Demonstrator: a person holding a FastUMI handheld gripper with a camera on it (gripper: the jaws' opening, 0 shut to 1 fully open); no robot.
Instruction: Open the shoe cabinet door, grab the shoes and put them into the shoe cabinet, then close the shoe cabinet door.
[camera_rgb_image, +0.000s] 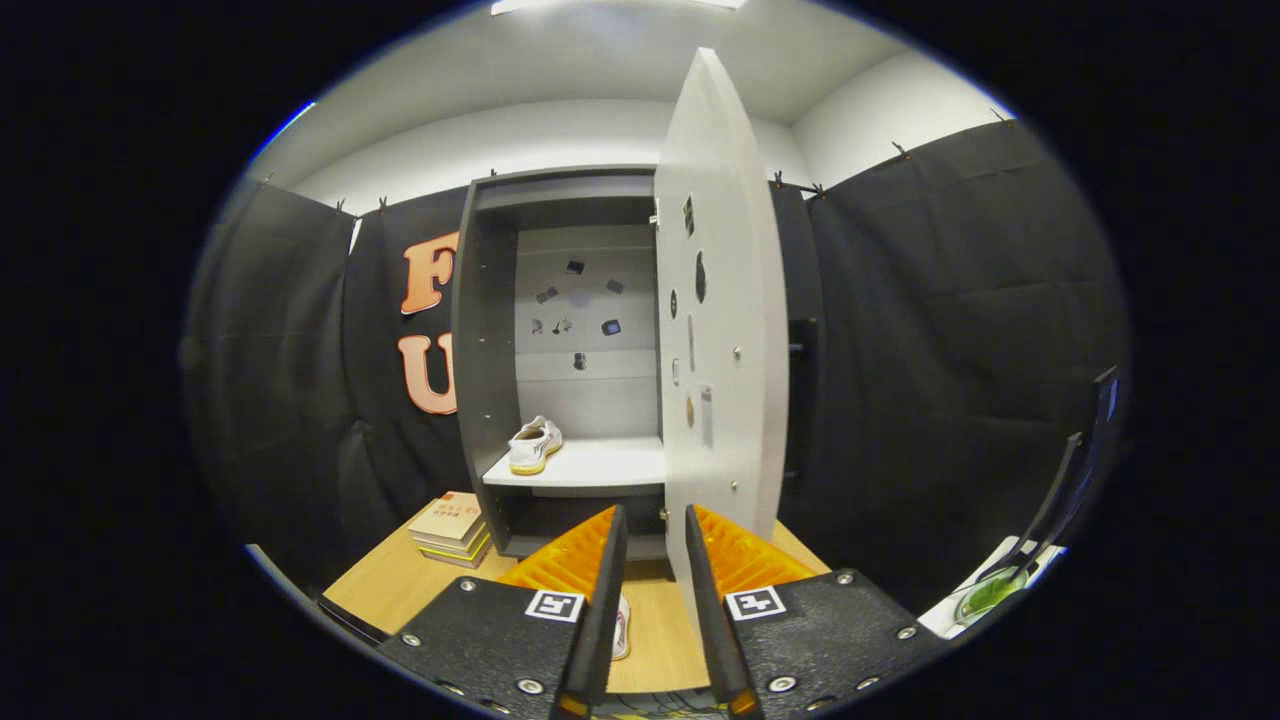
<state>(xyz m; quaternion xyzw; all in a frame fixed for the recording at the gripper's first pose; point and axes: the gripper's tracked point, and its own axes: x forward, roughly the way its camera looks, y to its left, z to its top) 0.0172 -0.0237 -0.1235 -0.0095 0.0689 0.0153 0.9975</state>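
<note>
Fingers (655, 540) slightly parted, empty, beside grey cabinet door (720, 330) edge; white shoe (535, 445) shelved centre-left. Push door's outer face steadily shut.

Your handheld two-finger gripper (655, 530) points level and straight ahead. Fingers sit slightly parted with a narrow gap between the tips, roughly parallel. Nothing is held between them; both pads are bare.
</note>
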